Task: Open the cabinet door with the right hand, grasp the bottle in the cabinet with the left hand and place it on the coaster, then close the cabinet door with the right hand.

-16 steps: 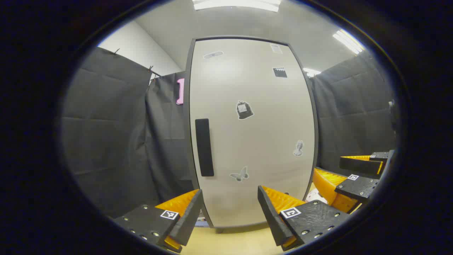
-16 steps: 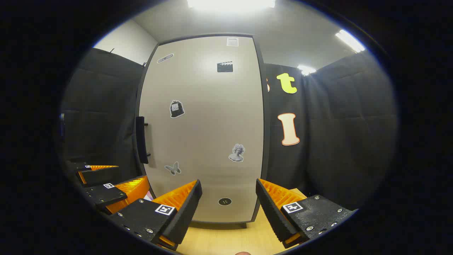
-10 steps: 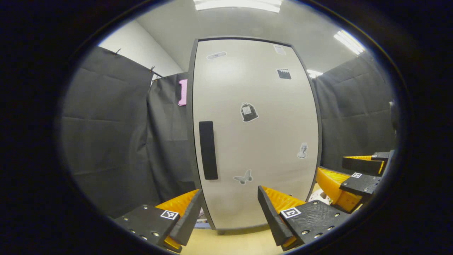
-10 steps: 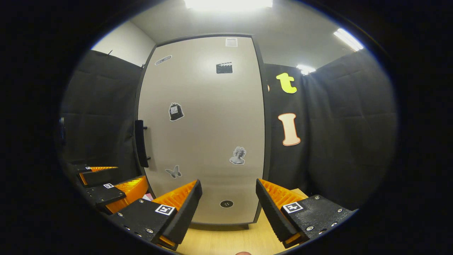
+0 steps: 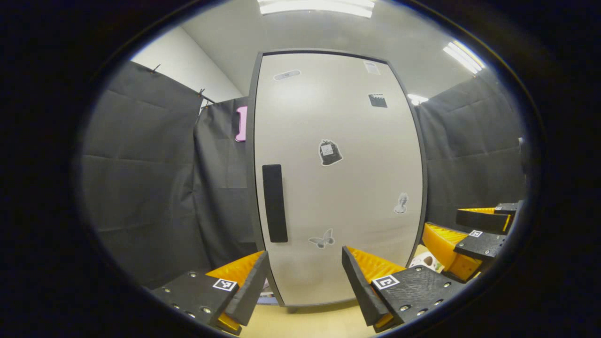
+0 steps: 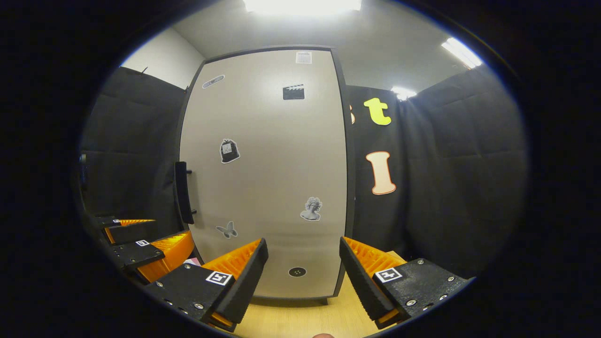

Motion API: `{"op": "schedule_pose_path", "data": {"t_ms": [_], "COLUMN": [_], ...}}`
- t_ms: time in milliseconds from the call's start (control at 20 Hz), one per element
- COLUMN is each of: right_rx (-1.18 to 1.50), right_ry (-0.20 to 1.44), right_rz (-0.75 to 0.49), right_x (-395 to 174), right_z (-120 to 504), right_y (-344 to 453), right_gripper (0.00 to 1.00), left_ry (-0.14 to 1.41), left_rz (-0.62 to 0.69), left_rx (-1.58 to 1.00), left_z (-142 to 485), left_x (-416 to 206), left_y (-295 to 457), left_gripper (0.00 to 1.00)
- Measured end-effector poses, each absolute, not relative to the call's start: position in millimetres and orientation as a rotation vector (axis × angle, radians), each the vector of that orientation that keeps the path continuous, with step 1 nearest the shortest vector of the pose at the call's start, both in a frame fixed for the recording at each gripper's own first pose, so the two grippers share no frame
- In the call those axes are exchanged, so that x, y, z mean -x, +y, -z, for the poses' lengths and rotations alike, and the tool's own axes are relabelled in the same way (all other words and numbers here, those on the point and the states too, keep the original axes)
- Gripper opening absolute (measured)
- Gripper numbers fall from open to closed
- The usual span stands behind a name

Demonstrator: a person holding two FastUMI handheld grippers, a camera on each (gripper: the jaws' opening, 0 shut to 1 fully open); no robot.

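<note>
Left gripper [image 5: 305, 277]: jaws spread wide, holding nothing, raised above the wooden tabletop [image 5: 305, 324] and facing the cabinet door [image 5: 338, 188]. Right gripper [image 6: 303, 265]: jaws likewise wide apart and empty, aimed at the same door; in the left gripper view it appears at the right edge [image 5: 462, 232], clear of the cabinet. Cabinet door: pale grey panel in a dark frame, standing closed, upright on the tabletop. Handle [image 5: 274, 203]: dark vertical bar near the door's left edge, seen side-on in the right gripper view [image 6: 183, 192], touched by neither gripper. Stickers on the door: butterfly [image 5: 321, 239], bust [image 6: 311, 209], bag [image 5: 329, 152], clapperboard [image 6: 293, 92]. The bottle is not visible behind the closed door. Black cloth wall [image 5: 155, 178] flanks the cabinet on both sides.
</note>
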State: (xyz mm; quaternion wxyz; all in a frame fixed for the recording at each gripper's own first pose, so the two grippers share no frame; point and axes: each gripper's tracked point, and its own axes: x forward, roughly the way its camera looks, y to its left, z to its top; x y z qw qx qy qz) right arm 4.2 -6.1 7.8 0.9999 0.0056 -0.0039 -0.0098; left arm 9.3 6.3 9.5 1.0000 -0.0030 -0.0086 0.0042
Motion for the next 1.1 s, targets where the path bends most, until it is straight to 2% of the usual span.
{"op": "schedule_pose_path", "data": {"t_ms": [50,100,150,200,250,300,350,400,450,600,650,700,1100], "right_rx": [-0.011,-0.01,-0.009,-0.01,-0.01,-0.009,-0.007,-0.005,-0.004,-0.002,-0.002,-0.001,0.02], "right_ry": [-0.007,-0.006,-0.004,-0.003,-0.003,-0.004,-0.003,-0.002,-0.002,0.0,0.001,0.001,-0.033], "right_rz": [0.018,0.017,0.015,0.011,0.007,0.004,0.003,0.0,-0.003,-0.003,-0.003,-0.003,-0.042], "right_x": [-4.4,-4.8,-5.4,-5.2,-5.3,-5.2,-5.2,-5.5,-5.5,-6.5,-7.1,-7.6,-21.8], "right_z": [-8.0,-7.5,-7.3,-6.6,-6.8,-6.7,-6.9,-5.8,-5.6,-4.7,-5.4,-5.7,-22.6], "right_y": [-5.6,-4.8,-4.4,-2.9,-1.5,-0.2,0.9,1.4,1.9,1.1,0.2,-0.1,17.4], "right_gripper": [0.95,0.9,0.9,0.95,0.95,0.95,0.95,0.94,0.94,0.95,0.95,0.95,0.95], "left_ry": [-0.018,-0.02,-0.021,-0.021,-0.022,-0.023,-0.023,-0.023,-0.023,-0.023,-0.023,-0.024,-0.04], "left_rz": [-0.011,-0.013,-0.012,-0.011,-0.014,-0.014,-0.015,-0.015,-0.014,-0.016,-0.017,-0.016,-0.048], "left_rx": [0.003,0.002,0.002,0.001,-0.001,-0.002,-0.003,-0.003,-0.002,-0.002,-0.002,-0.001,0.0], "left_z": [-10.1,-10.5,-11.1,-11.0,-11.2,-11.4,-11.7,-11.6,-11.9,-11.9,-11.5,-11.7,-7.5], "left_x": [-9.7,-9.0,-9.6,-9.5,-10.2,-11.2,-11.4,-12.0,-12.1,-11.8,-10.8,-10.0,9.8], "left_y": [7.2,8.1,8.6,8.2,9.2,9.4,9.9,9.9,9.8,10.0,10.8,10.9,34.0], "left_gripper": [0.88,0.88,0.88,0.88,0.94,0.88,0.88,0.95,0.88,0.88,0.94,0.88,0.88]}}
